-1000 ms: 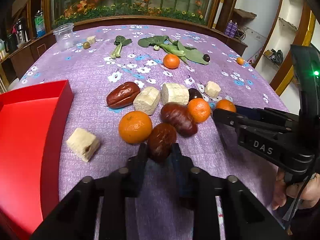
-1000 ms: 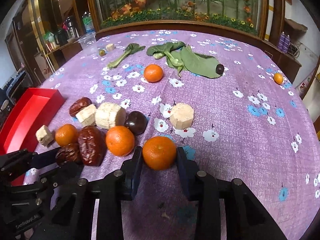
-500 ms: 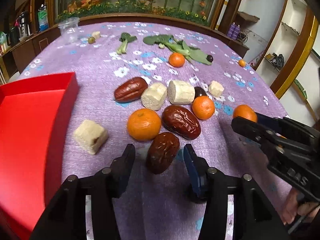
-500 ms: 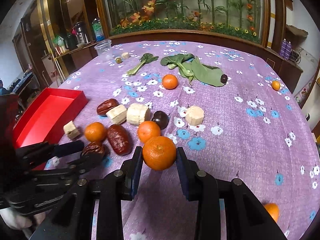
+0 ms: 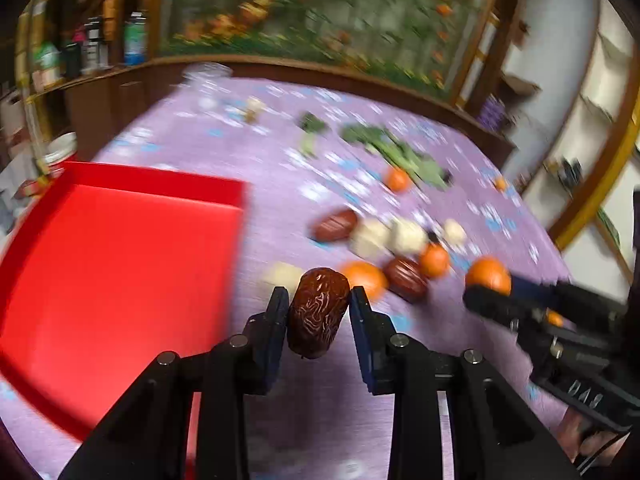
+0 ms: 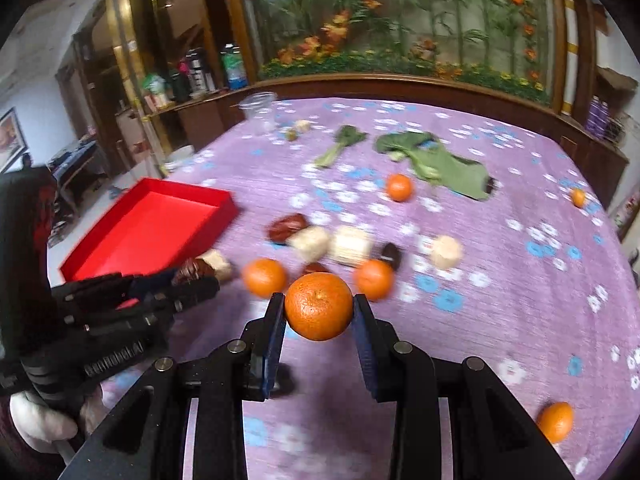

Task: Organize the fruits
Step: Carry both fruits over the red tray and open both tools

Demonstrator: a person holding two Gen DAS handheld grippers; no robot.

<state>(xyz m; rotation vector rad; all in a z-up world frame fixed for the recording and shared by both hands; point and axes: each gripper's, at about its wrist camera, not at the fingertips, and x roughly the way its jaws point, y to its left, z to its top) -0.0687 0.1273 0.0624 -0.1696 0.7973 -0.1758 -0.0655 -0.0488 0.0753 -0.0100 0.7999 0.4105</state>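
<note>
- Left gripper (image 5: 319,311): jaws narrow, clamped on a date (image 5: 317,312); date held clear of the cloth, just beside the red tray's (image 5: 120,256) right edge, not yet over it.
- Right gripper (image 6: 319,308): jaws narrow, gripping an orange (image 6: 319,306) lifted off the tabletop; well apart from the tray.
- Tray: sits at the tabletop's left edge; inside looks bare in both views, so nothing sorted yet, by my reading.
- Left on the purple tablecloth (image 6: 500,208), mid-table: two oranges (image 6: 264,277), more dates (image 6: 287,227), pale cubes (image 6: 352,245); one orange (image 6: 399,187) near the greens (image 6: 436,160) toward the far edge; one small orange (image 6: 577,197) at the right edge; one (image 6: 555,422) at the near-right corner.
- Progress: early; first two fruits picked, approx. all the rest to go; left-wrist view blurred, so details there uncertain.
</note>
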